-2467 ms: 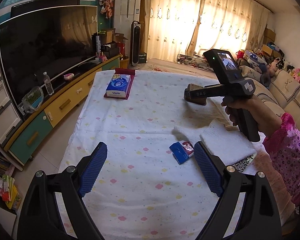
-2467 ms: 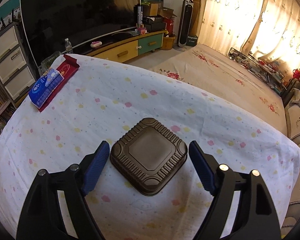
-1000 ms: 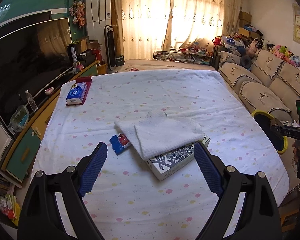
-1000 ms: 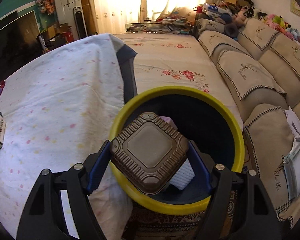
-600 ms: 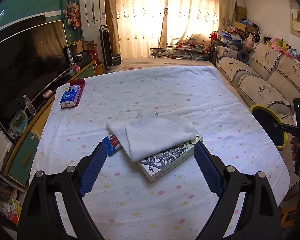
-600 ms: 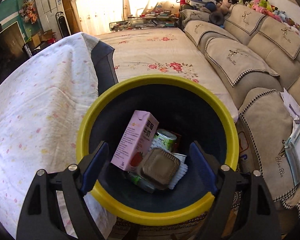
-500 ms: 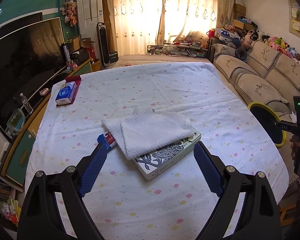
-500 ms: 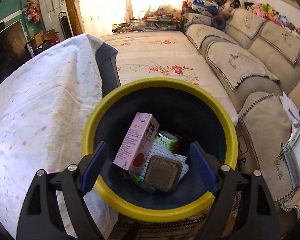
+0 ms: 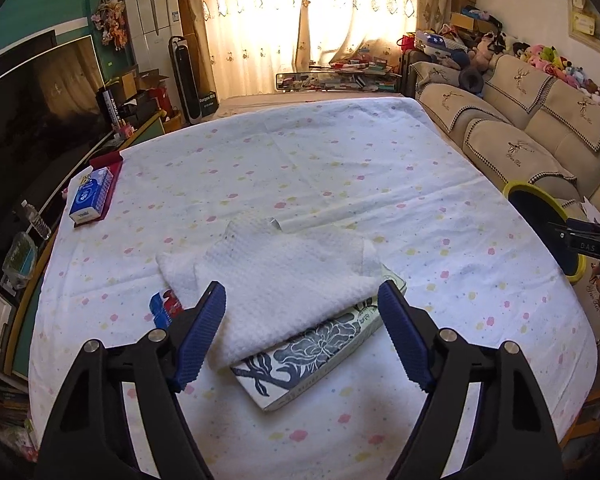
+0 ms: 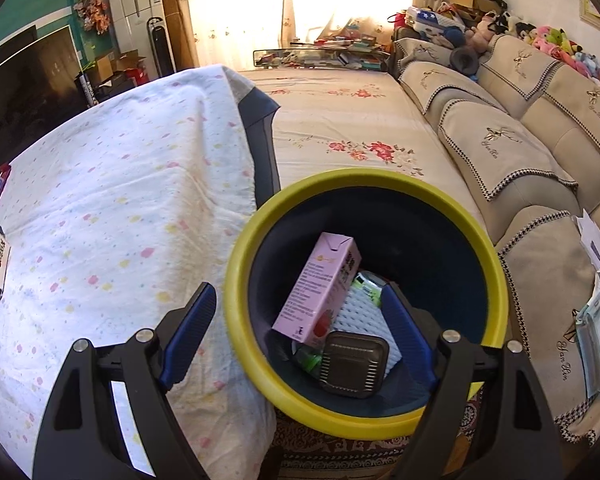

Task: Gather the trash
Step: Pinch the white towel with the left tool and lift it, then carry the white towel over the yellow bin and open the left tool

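My left gripper (image 9: pixel 300 332) hangs low over the table, its jaws closing on either side of a white towel (image 9: pixel 284 272) draped over a flower-printed box (image 9: pixel 312 356). The pads do not press on them. A small blue and red packet (image 9: pixel 162 308) lies just left of the left finger. My right gripper (image 10: pixel 300 328) stands open over the yellow-rimmed bin (image 10: pixel 240 300), holding nothing. Inside the bin lie a brown square container (image 10: pixel 354 364), a pink carton (image 10: pixel 320 292) and a white pad (image 10: pixel 364 312). The bin (image 9: pixel 540 220) also shows at the table's right edge.
A blue tissue pack (image 9: pixel 90 196) rests on a red cloth at the table's far left. A TV (image 9: pixel 32 112) and low cabinet run along the left. A sofa (image 9: pixel 520 140) stands right, beyond the bin. A flowered rug (image 10: pixel 340 120) lies behind.
The brown container left my right gripper and fell into the bin; that gripper opened. My left gripper moved closer and lower over the towel-covered box, its jaws narrowing.
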A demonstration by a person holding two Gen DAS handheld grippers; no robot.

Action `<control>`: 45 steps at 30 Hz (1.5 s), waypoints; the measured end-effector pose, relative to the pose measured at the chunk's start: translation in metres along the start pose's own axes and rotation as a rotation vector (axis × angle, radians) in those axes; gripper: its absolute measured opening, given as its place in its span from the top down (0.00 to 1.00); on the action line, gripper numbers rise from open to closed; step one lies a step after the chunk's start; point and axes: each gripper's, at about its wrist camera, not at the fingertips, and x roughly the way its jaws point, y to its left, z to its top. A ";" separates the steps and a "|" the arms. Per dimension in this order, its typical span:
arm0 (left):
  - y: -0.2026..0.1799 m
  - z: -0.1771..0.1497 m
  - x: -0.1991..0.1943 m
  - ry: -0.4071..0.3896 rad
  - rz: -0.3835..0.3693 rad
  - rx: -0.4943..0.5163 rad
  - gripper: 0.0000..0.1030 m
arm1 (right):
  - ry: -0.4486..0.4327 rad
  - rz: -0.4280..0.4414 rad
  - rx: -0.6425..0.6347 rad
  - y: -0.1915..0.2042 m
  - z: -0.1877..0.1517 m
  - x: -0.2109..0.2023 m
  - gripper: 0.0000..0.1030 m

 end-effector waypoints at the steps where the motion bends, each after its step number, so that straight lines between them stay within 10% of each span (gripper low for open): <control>1: 0.000 0.002 0.004 0.005 0.000 -0.001 0.26 | 0.002 0.001 -0.004 0.001 0.000 0.000 0.23; 10: 0.003 0.008 0.025 0.040 0.001 -0.005 0.41 | 0.009 0.015 -0.005 0.003 -0.001 0.003 0.23; 19: 0.005 0.013 0.025 0.021 0.020 0.007 0.87 | -0.001 0.029 -0.013 0.006 -0.001 -0.001 0.23; 32: 0.002 0.036 -0.046 -0.145 0.065 0.059 0.90 | -0.061 0.051 0.009 -0.001 0.000 -0.028 0.23; 45: -0.137 0.077 -0.065 -0.194 -0.217 0.294 0.90 | -0.137 -0.033 0.078 -0.051 -0.022 -0.071 0.22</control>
